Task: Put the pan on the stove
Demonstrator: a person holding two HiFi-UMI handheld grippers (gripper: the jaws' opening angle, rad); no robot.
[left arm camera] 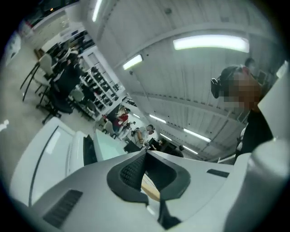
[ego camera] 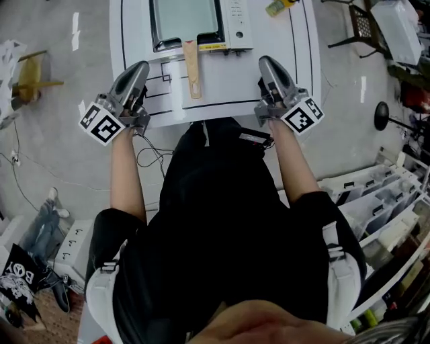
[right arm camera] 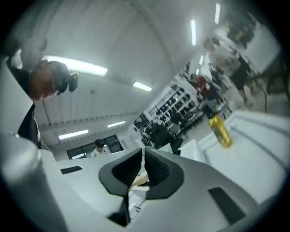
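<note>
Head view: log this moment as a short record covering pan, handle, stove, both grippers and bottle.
pan: rectangular, at the table's far side, apparently on the stove
handle: wooden, points toward the person
left gripper: shut, empty, left of the handle, not touching it
right gripper: shut, empty, right of the handle, not touching it
bottle: yellow, far right part of the table, beyond the stove
</note>
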